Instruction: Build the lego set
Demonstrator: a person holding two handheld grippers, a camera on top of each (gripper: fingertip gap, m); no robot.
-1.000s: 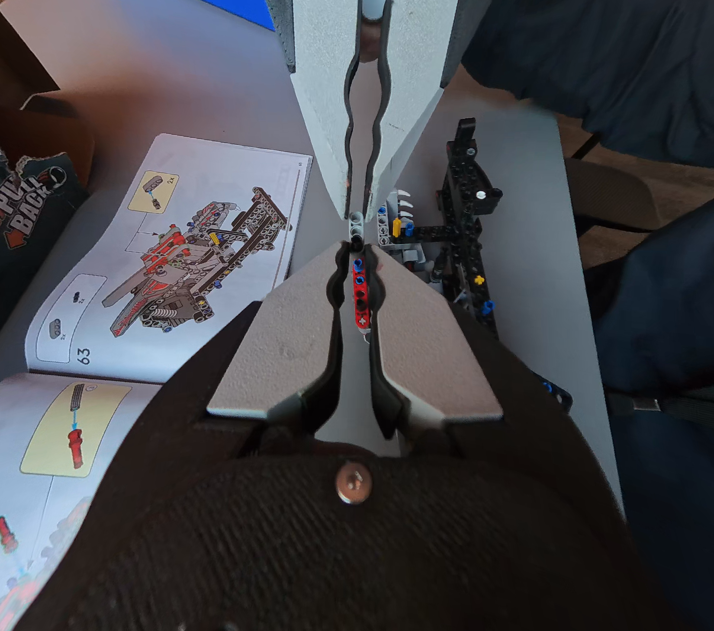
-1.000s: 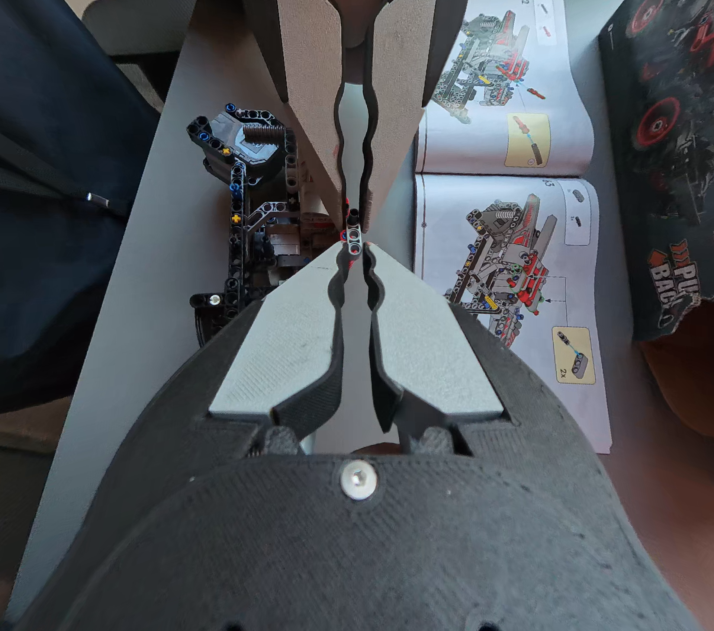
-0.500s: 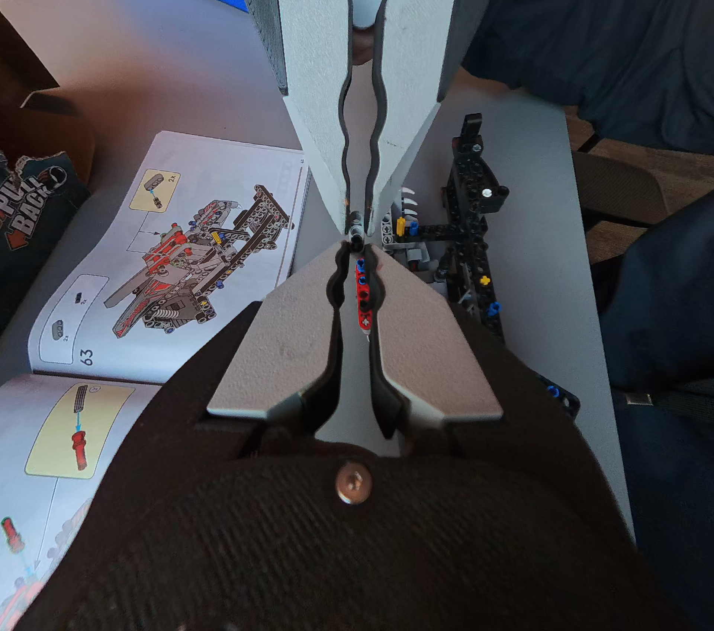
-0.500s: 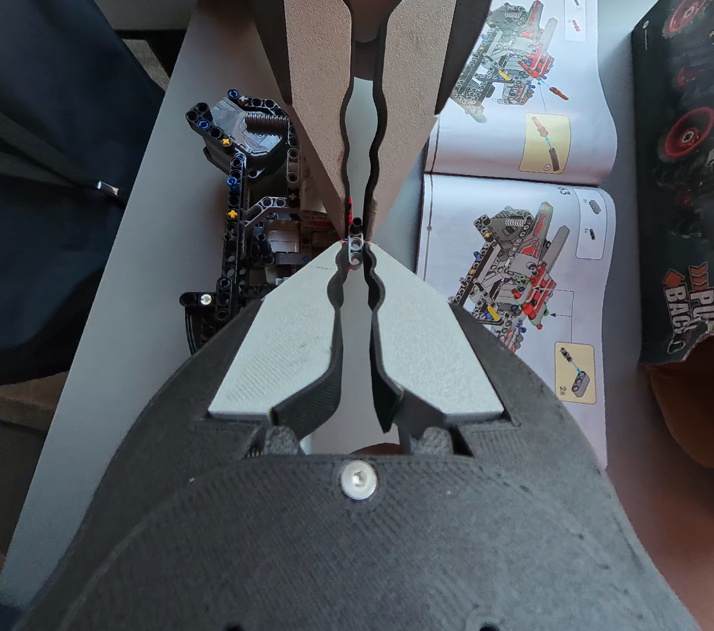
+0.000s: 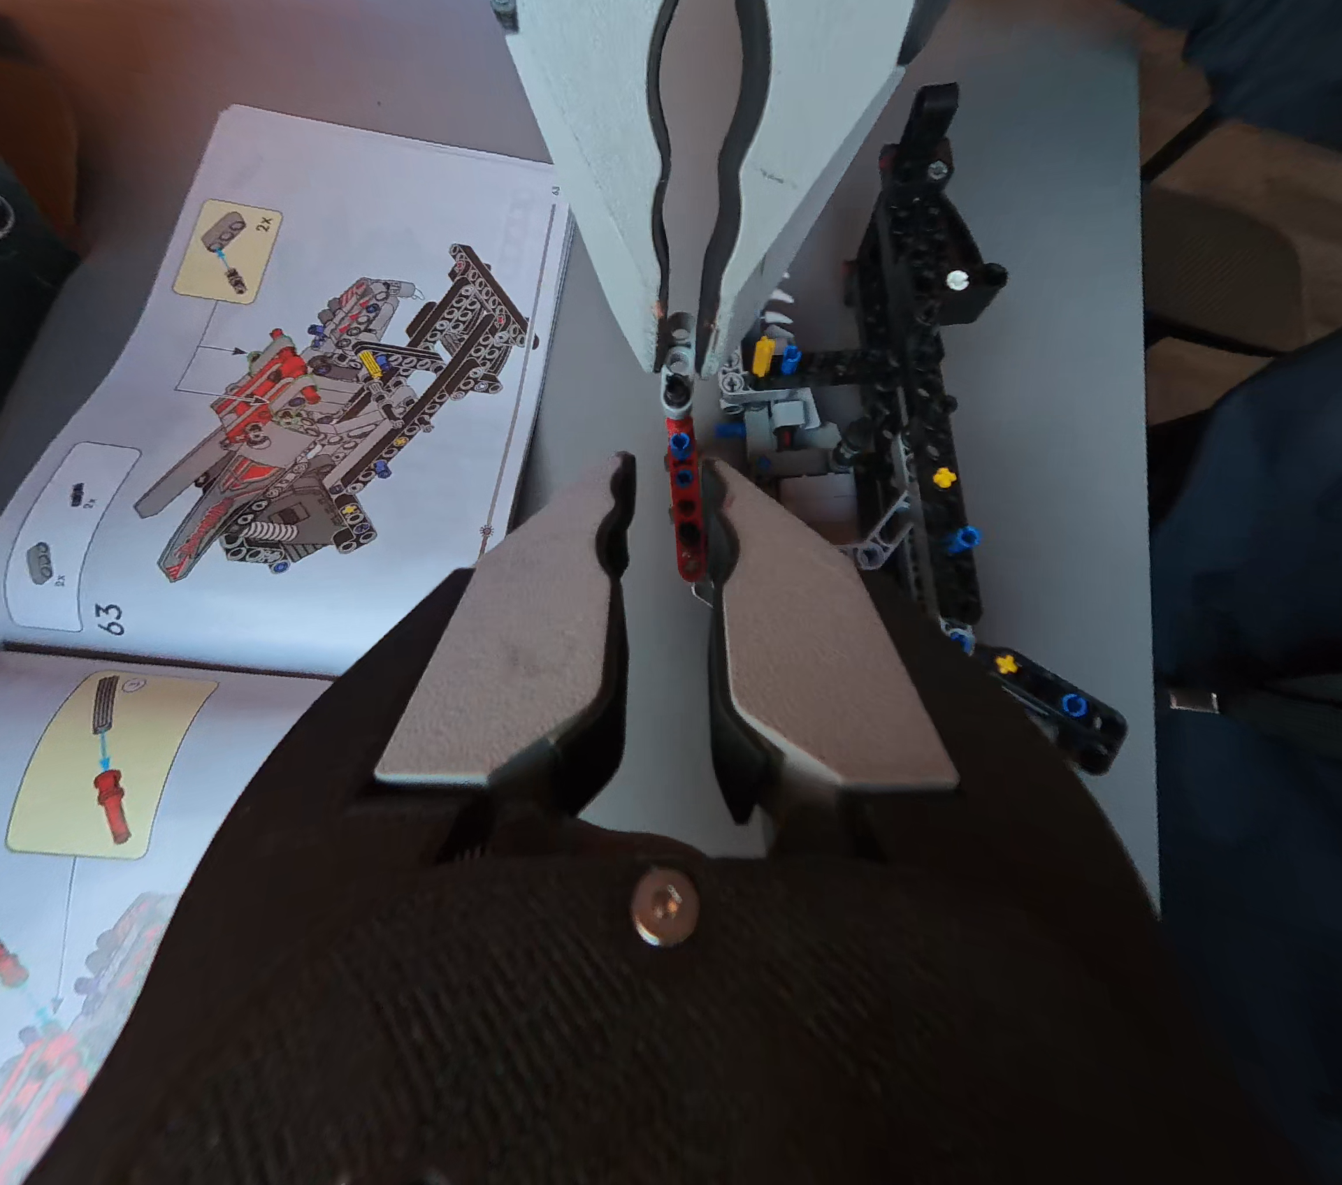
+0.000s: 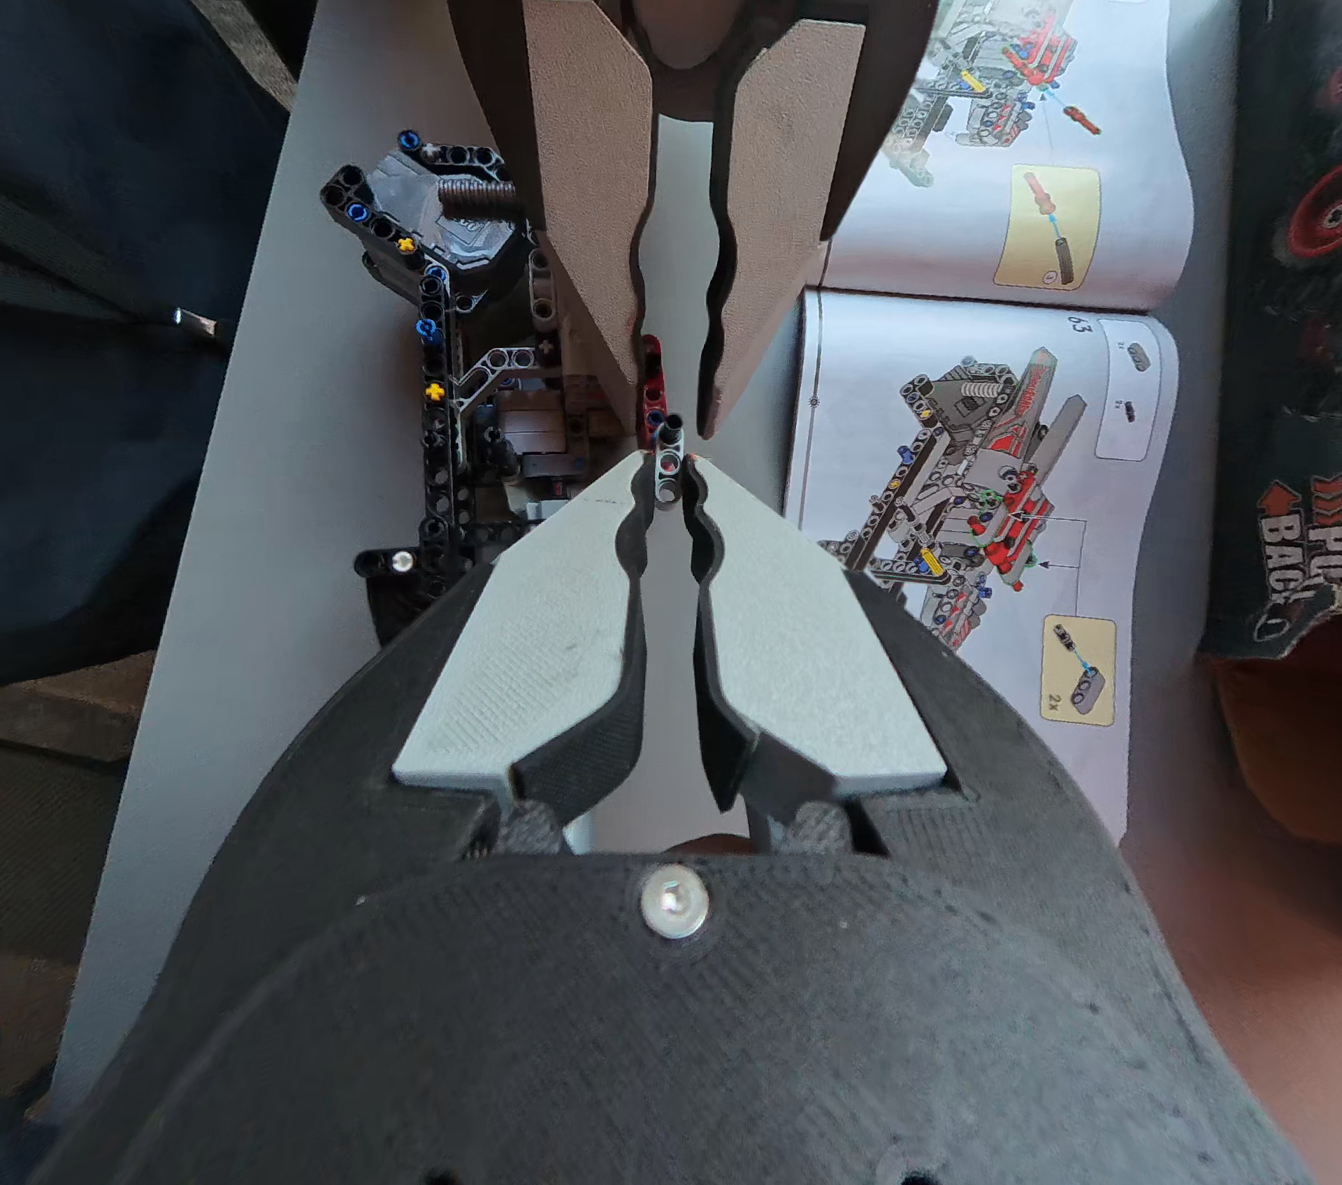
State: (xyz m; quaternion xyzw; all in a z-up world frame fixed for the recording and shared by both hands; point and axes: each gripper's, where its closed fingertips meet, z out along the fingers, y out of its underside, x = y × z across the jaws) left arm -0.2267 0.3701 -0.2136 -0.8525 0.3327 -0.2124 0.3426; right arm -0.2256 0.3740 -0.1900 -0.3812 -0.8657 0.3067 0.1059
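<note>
Lego pieces meet between the two grippers above the grey table (image 5: pixel 1053 148). Pinched in the right gripper (image 6: pixel 669 473) is a small grey beam (image 6: pixel 668 468) with a black pin in its end. Facing it, the left gripper (image 5: pixel 668 468) stands spread, a red beam (image 5: pixel 687 511) lying between its fingers. Just beside them sits the black chassis (image 5: pixel 915 366), the open instruction booklet (image 5: pixel 305 395) on the other side.

Office – grey desk (image 5: pixel 1075 148), office chair (image 5: pixel 1205 272)
</note>
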